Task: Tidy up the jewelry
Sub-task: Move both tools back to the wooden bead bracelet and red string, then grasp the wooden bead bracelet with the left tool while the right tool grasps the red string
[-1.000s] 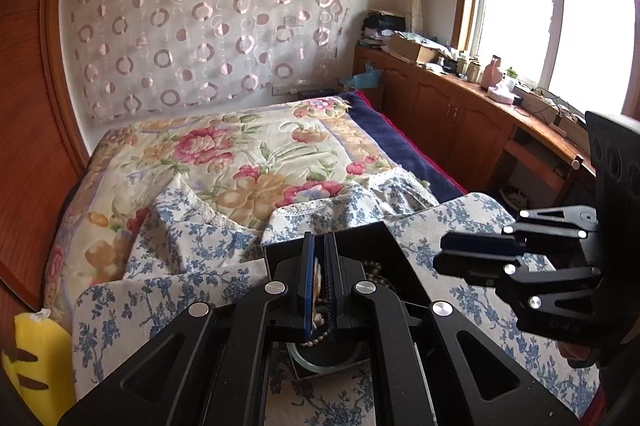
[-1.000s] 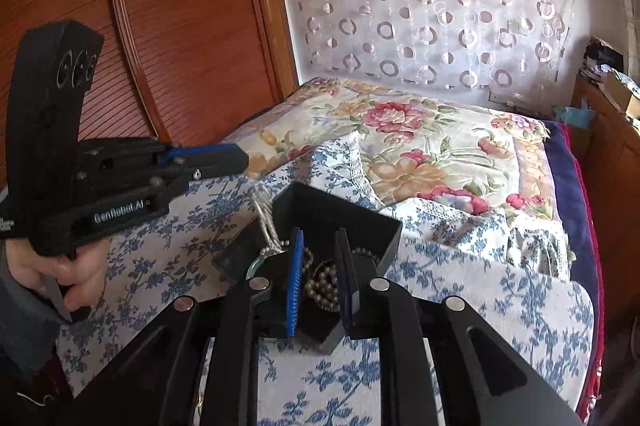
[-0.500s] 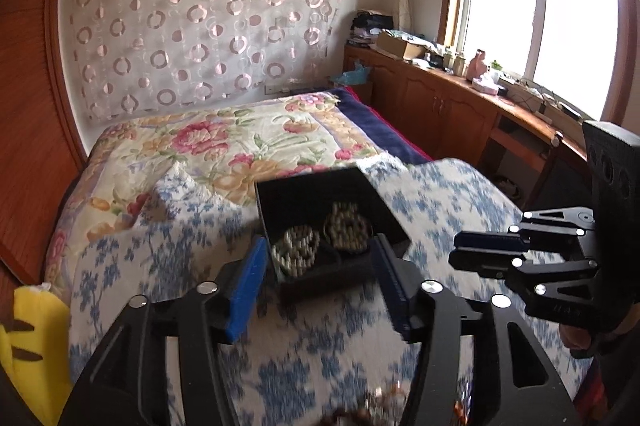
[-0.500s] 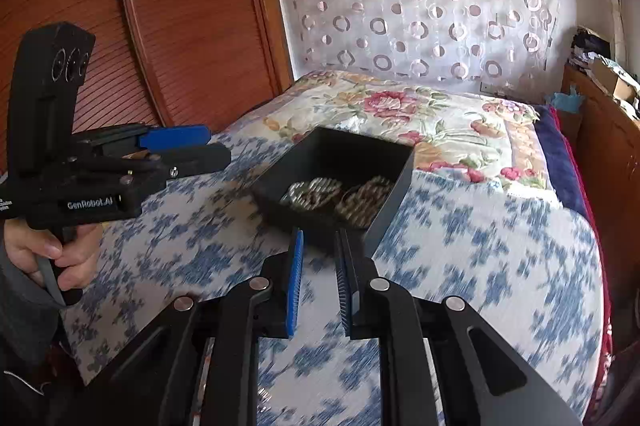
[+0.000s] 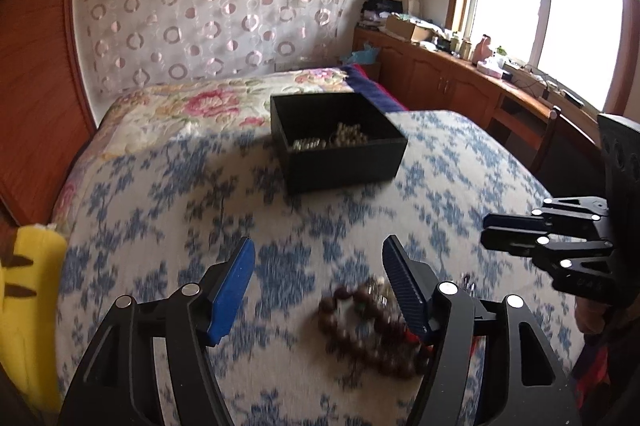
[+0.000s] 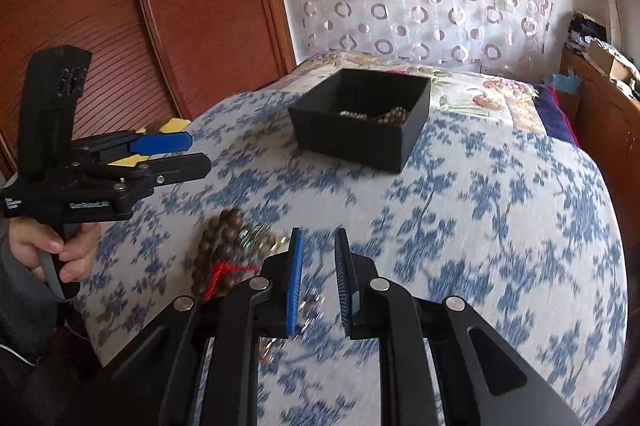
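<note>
A black open box with bead strings inside sits on the blue-flowered cloth; it also shows in the right wrist view. A brown wooden bead bracelet with a red cord and small shiny pieces lies near the front edge, also in the right wrist view. My left gripper is wide open and empty, just above the bracelet. My right gripper has its jaws a narrow gap apart and holds nothing; it hovers right of the bracelet. Each gripper shows in the other's view.
The cloth covers a bed with a floral quilt. A wooden headboard wall is on the left, wooden cabinets under a window on the right. A yellow cushion sits at the left edge.
Both grippers pulled back from the box toward the near edge. The left gripper let go of a bead string into the box and opened wide. The bracelet came into view.
</note>
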`<state>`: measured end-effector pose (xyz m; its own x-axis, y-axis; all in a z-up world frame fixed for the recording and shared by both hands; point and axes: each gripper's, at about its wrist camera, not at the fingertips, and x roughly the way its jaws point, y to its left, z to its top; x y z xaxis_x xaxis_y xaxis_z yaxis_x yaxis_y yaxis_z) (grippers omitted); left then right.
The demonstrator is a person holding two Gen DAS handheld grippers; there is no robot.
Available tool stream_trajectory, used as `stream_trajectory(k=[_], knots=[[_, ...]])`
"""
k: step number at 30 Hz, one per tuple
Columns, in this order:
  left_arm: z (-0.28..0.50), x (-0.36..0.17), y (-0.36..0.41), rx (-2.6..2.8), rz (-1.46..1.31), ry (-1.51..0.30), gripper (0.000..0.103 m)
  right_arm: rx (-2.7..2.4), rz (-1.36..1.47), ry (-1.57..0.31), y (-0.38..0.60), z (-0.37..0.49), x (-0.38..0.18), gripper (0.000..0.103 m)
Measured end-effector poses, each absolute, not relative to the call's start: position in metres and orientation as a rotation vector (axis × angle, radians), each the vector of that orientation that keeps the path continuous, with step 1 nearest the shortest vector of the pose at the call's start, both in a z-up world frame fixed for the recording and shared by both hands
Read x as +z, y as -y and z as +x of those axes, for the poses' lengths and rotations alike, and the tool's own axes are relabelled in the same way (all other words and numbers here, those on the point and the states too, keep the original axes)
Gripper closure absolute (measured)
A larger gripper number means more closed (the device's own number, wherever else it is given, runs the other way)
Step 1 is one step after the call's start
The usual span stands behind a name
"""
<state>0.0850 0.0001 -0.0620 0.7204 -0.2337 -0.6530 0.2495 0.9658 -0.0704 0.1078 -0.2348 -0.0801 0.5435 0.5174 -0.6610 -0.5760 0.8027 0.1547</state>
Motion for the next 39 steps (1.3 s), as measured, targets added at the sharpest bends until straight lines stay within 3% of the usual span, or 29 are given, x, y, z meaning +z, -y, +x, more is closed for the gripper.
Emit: stream_trajectory(k=[2, 4, 10, 12, 24, 25, 27, 35, 36, 37, 38, 39], knots=[[0.078, -0.067, -0.004, -0.258, 0.015, -0.732, 0.040, 0.659, -0.085, -0.757, 0.234, 0.100, -0.082, 0.084], [0.072, -0.071, -0.007, -0.253, 0.009, -0.743, 0.040, 0.675, -0.090, -0.754, 0.231, 0.090, -0.082, 0.077], [0.051, -0.078, -0.014, -0.242, 0.004, -0.764, 0.038, 0.735, -0.124, -0.760, 0.211, 0.067, -0.083, 0.076], [0.045, -0.077, -0.016, -0.242, 0.002, -0.759, 0.032, 0.761, -0.152, -0.766, 0.201, 0.059, -0.084, 0.076], [0.035, -0.084, -0.024, -0.241, -0.025, -0.767, 0.032, 0.757, -0.335, -0.834, 0.163, 0.051, -0.111, 0.077], [0.035, -0.085, -0.024, -0.242, -0.026, -0.768, 0.032, 0.752, -0.345, -0.833, 0.162, 0.050, -0.113, 0.077], [0.036, -0.087, -0.023, -0.246, -0.029, -0.773, 0.032, 0.752, -0.356, -0.834, 0.161, 0.050, -0.114, 0.097], [0.051, -0.098, -0.014, -0.265, -0.027, -0.803, 0.032, 0.742, -0.276, -0.763, 0.180, 0.053, -0.094, 0.100], [0.055, -0.098, -0.012, -0.269, -0.027, -0.806, 0.036, 0.736, -0.268, -0.756, 0.182, 0.055, -0.091, 0.100], [0.057, -0.099, -0.011, -0.273, -0.027, -0.805, 0.044, 0.727, -0.252, -0.744, 0.186, 0.057, -0.087, 0.100], [0.059, -0.099, -0.010, -0.277, -0.025, -0.810, 0.059, 0.721, -0.244, -0.739, 0.188, 0.060, -0.085, 0.100], [0.063, -0.099, -0.009, -0.280, -0.025, -0.821, 0.064, 0.711, -0.231, -0.730, 0.191, 0.062, -0.081, 0.100]])
